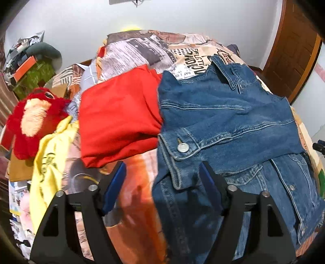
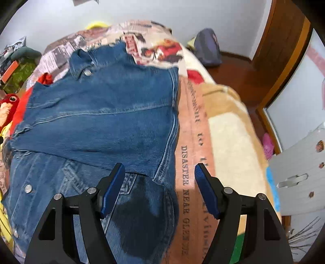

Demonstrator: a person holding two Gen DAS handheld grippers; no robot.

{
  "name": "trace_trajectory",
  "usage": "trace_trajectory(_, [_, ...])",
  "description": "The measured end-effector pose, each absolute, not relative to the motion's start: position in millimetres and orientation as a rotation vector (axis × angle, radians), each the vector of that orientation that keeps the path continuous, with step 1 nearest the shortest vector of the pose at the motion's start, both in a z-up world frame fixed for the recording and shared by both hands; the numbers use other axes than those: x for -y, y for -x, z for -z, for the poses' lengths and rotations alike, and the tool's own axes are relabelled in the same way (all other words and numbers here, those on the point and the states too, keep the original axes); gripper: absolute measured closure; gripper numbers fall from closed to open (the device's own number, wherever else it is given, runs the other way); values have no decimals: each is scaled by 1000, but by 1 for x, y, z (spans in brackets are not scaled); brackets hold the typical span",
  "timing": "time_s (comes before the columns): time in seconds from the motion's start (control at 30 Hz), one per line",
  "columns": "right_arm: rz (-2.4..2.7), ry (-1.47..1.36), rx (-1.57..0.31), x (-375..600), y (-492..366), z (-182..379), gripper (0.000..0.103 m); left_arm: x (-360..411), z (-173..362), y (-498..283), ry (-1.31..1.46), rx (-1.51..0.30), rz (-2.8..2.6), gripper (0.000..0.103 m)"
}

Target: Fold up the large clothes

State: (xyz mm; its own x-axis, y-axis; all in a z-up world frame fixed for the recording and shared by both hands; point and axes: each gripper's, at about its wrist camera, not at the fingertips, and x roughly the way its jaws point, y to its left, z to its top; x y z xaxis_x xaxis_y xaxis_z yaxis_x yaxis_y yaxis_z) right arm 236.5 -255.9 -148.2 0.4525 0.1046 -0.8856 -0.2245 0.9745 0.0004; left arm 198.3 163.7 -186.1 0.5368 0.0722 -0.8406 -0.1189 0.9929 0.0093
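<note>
Both grippers, left (image 1: pixel 162 178) and right (image 2: pixel 159 176), hang spread wide and empty over the jacket (image 1: pixel 223 121), which lies on a printed bedspread (image 2: pixel 189 142). Beside the jacket sit a red garment (image 1: pixel 117 121), yellow cloth (image 1: pixel 50 154) and what looks like a plush toy (image 1: pixel 30 121); beyond it, a white wall (image 1: pixel 182 16) and wooden door (image 1: pixel 294 50).

You had a rough blue denim jacket (image 1: pixel 223 113) with shiny metal buttons (image 1: pixel 182 147), a soft red cloth top (image 1: pixel 117 121) and a fuzzy red plush toy (image 1: pixel 30 119).

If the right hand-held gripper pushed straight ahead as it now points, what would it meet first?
Probably the denim jacket: its right edge lies between the open fingers of the right hand-held gripper, with the printed bedspread beside it. Depth is unclear.
</note>
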Motion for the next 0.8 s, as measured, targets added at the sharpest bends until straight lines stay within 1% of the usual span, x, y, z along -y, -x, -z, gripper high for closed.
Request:
trace_trajectory(0.1, [-206, 145, -1046, 256, -221, 135, 35, -169, 179, -185, 45, -1001, -108, 18])
trace_trajectory(0.27, [-211, 195, -1010, 255, -197, 126, 33, -178, 186, -167, 75, -1055, -80, 18])
trace_trajectory(0.4, [-215, 179, -1041, 260, -182, 140, 32, -187, 205, -154, 169, -1117, -44, 18])
trace_trajectory(0.57, [-194, 110, -1126, 270, -167, 167, 32, -190, 237, -140, 296, -1203, -5, 18])
trace_trajectory(0.73, [-210, -4, -1209, 277, -163, 189, 33, -179, 269, -135, 369, -1287, 54, 18])
trace_trajectory(0.8, [-214, -54, -1208, 281, -165, 191, 33, -175, 278, -137, 391, -1307, 82, 18])
